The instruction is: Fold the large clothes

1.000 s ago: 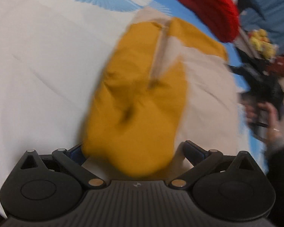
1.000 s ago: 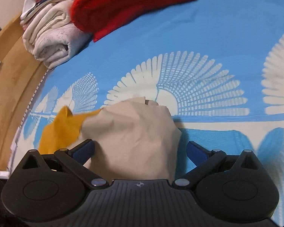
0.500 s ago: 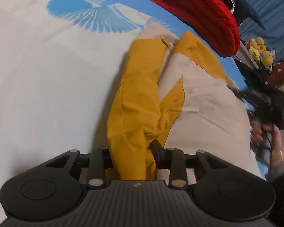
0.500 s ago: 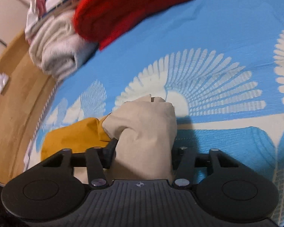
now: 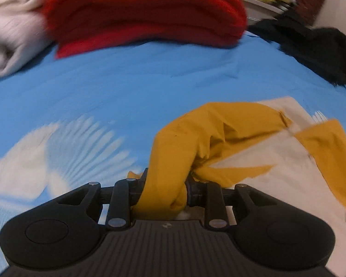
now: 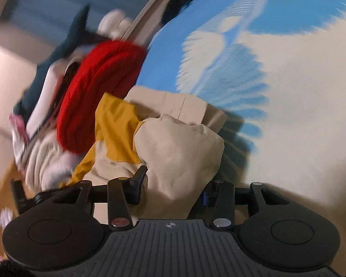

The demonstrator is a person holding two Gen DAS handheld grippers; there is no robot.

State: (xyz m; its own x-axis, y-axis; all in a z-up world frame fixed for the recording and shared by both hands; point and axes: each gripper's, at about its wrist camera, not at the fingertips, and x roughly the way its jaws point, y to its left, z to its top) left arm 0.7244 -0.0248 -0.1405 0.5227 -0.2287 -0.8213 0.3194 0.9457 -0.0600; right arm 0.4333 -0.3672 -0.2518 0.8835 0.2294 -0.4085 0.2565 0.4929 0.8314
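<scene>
The left tongs (image 5: 165, 190) are closing, and their jaws already pinch a bunched fold of the mustard-yellow part of the garment (image 5: 173, 161), which rises between them in a thick roll. The right tongs (image 6: 173, 184) are closing too, clamped on a rounded wad of the beige part of the same garment (image 6: 180, 157).

From the left tongs the yellow cloth arches up and away to the right, and joins the beige panel that lies spread on the bed cover (image 5: 126, 87), blue with white fan shapes. In the right wrist view the rest of the garment lies crumpled just past the tongs, yellow beside beige, on the same cover.

Further out, a folded red knit (image 5: 145, 11) rests at the far edge of the bed, with a folded whitish garment (image 5: 9, 34) touching its left side. A dark heap of clothes (image 5: 316, 46) lies to the right, well apart from the red knit.
</scene>
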